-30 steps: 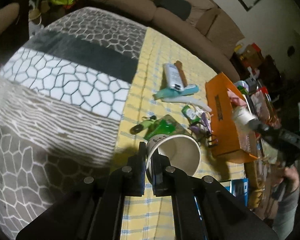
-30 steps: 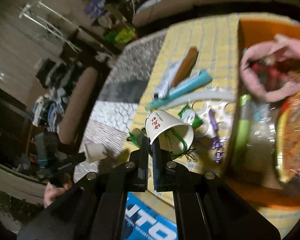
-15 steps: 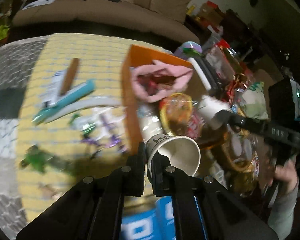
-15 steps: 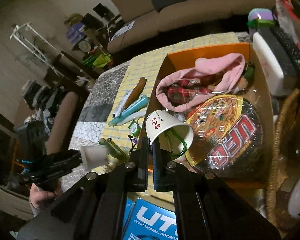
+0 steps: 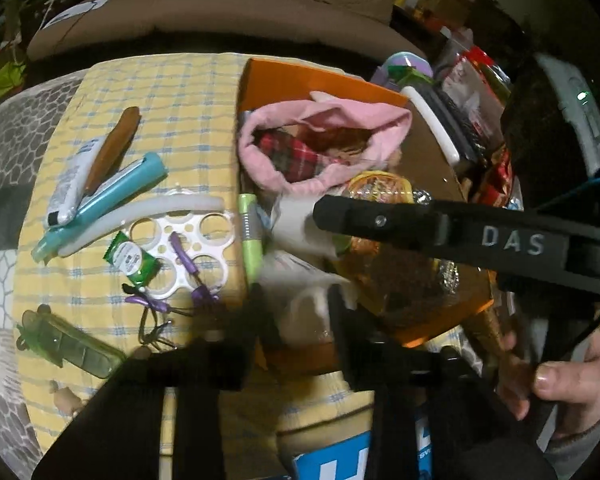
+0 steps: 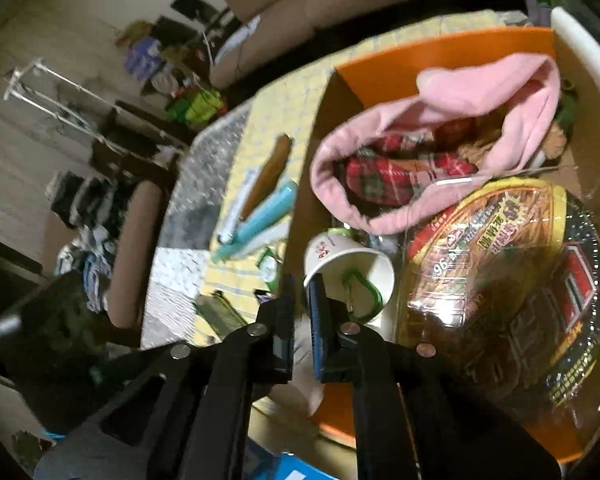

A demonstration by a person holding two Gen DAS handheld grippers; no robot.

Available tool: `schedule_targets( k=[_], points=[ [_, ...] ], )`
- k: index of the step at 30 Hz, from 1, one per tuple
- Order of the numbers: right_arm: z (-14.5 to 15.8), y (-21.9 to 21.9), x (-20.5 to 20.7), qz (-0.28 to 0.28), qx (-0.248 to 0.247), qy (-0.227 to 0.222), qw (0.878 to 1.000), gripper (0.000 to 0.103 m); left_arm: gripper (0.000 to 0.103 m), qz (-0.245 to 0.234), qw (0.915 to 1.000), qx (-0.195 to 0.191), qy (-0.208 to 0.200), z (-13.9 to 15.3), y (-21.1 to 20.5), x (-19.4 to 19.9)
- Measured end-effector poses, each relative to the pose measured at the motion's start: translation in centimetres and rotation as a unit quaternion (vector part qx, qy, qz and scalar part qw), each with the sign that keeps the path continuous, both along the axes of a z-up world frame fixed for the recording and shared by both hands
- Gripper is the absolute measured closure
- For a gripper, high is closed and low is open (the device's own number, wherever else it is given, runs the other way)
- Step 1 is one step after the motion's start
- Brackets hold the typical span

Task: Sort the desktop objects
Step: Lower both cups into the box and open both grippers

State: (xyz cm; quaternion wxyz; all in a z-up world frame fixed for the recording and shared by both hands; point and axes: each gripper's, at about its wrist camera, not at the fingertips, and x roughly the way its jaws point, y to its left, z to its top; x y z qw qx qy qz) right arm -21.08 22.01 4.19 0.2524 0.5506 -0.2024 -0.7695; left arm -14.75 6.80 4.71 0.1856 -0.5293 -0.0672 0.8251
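- White paper cup (image 6: 350, 264) with red print, tilted on its side over the near left corner of the orange box (image 6: 452, 46), rim clamped between the fingers of the right gripper (image 6: 302, 300); green carabiner (image 6: 360, 296) visible inside the cup.
- Second white cup (image 5: 304, 308), blurred, at the near edge of the same box, between the fingers of the left gripper (image 5: 296, 320), which stand apart; contact with the cup impossible to tell.
- Inside the box: pink garment (image 6: 440, 120) over red plaid cloth (image 6: 396, 172), beside a round wrapped noodle bowl (image 6: 508, 264).
- Left of the box on the yellow checked surface (image 5: 172, 92): teal tube (image 5: 112, 196), white tube (image 5: 70, 176), brown case (image 5: 114, 144), white ring holder (image 5: 180, 240), green packet (image 5: 132, 258), purple ribbon (image 5: 148, 304), green clear case (image 5: 68, 344).
- Right hand (image 5: 556, 372) gripping the tool handle at the right edge of the left wrist view.
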Motion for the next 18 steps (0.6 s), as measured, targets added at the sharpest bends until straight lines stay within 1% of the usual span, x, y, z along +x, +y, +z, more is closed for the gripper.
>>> schedule_targets(
  k=[2, 5, 7, 8, 9, 10, 11, 12, 13, 14, 15, 16, 18],
  points=[
    [0.3, 0.3, 0.3, -0.002, -0.001, 0.011, 1.000, 0.064, 0.063, 0.004, 1.0000, 0.003, 0.002, 0.3, -0.4, 0.0],
    [1.7, 1.0, 1.3, -0.007, -0.010, 0.032, 0.999, 0.062, 0.059, 0.014, 0.9997, 0.016, 0.008, 1.1, -1.2, 0.1],
    [2.8, 1.7, 2.0, -0.014, -0.010, 0.044, 0.999, 0.061, 0.057, 0.018, 0.9997, 0.013, 0.014, 1.5, -1.4, 0.2],
    [3.3, 1.7, 2.5, -0.014, -0.004, 0.050, 0.999, 0.058, 0.053, 0.018, 0.9996, 0.013, 0.016, 1.9, -1.5, 0.4],
    [3.8, 1.7, 2.9, -0.014, 0.007, 0.056, 0.998, 0.052, 0.046, 0.017, 0.9996, 0.013, 0.018, 2.2, -1.6, 0.8],
    [4.4, 1.8, 3.5, -0.016, 0.019, 0.063, 0.998, 0.049, 0.042, 0.017, 0.9996, 0.011, 0.020, 2.4, -1.7, 1.1],
    [4.9, 1.9, 4.2, -0.021, 0.029, 0.072, 0.997, 0.042, 0.036, 0.016, 0.9996, 0.008, 0.023, 2.7, -1.8, 1.4],
    [5.3, 1.9, 4.8, -0.023, 0.033, 0.077, 0.996, 0.036, 0.032, 0.017, 0.9994, -0.001, 0.030, 3.1, -2.0, 2.1],
    [5.8, 2.1, 5.8, -0.027, 0.032, 0.083, 0.996, 0.034, 0.029, 0.018, 0.9991, -0.011, 0.037, 3.4, -2.1, 2.7],
    [6.1, 2.1, 6.7, -0.030, 0.032, 0.090, 0.995, 0.028, 0.020, 0.018, 0.9986, -0.021, 0.044, 3.7, -2.2, 3.3],
    [6.5, 2.4, 7.2, -0.032, 0.035, 0.096, 0.994, 0.020, 0.013, 0.019, 0.9979, -0.031, 0.053, 4.0, -2.5, 4.1],
    [6.9, 2.5, 8.3, -0.034, 0.040, 0.103, 0.993, 0.017, 0.011, 0.020, 0.9976, -0.035, 0.057, 4.2, -2.7, 4.8],
    [7.3, 2.8, 10.1, -0.039, 0.049, 0.110, 0.992, 0.006, 0.009, 0.021, 0.9975, -0.037, 0.056, 4.4, -3.3, 6.2]
  ],
)
